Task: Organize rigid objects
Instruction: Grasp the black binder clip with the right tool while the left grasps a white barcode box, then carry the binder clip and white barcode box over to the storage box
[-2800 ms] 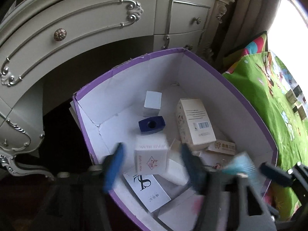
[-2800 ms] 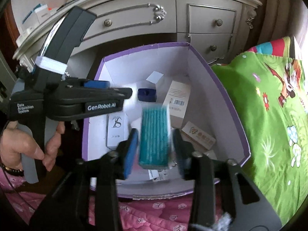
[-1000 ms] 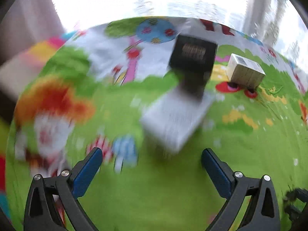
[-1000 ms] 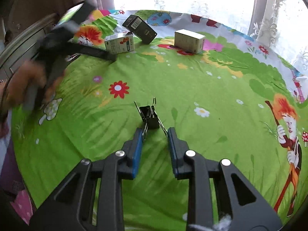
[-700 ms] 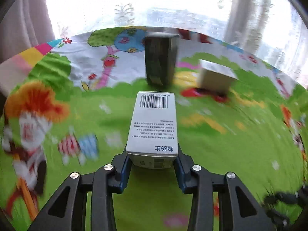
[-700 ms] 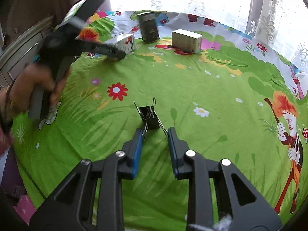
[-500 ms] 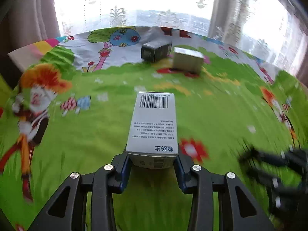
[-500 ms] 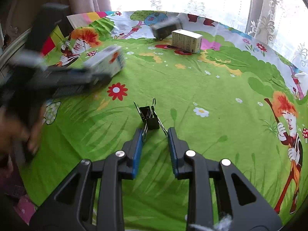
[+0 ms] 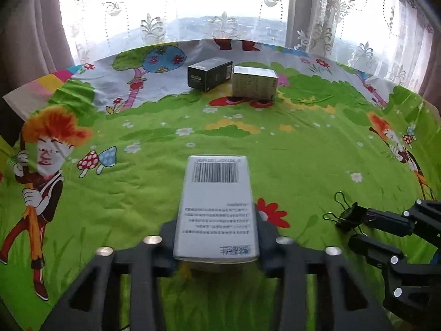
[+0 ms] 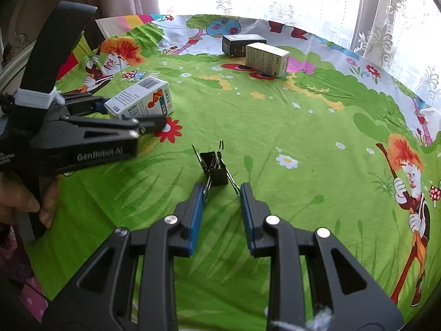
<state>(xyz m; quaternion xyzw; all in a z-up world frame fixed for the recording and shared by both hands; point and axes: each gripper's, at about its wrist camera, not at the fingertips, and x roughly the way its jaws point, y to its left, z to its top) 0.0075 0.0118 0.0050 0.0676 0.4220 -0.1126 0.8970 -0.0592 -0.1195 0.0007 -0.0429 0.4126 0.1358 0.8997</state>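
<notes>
Left gripper (image 9: 217, 244) is clamping the white medicine carton (image 9: 216, 207) by its sides; it's looking light, stiff, crushable. Right gripper (image 10: 222, 193) is pinching binder clips (image 10: 213, 167).

On the side of my left gripper (image 10: 154, 122), seen from my right wrist, I read "GenRobot.AI" in pale letters; further back on its body some small print is cut off by the picture's edge. The white carton (image 9: 216, 209) in my left jaws carries a barcode and lines of small print, too fine to read. The dark box (image 10: 242, 44) and the pale box (image 10: 266, 59) behind bear print I cannot make out.
</notes>
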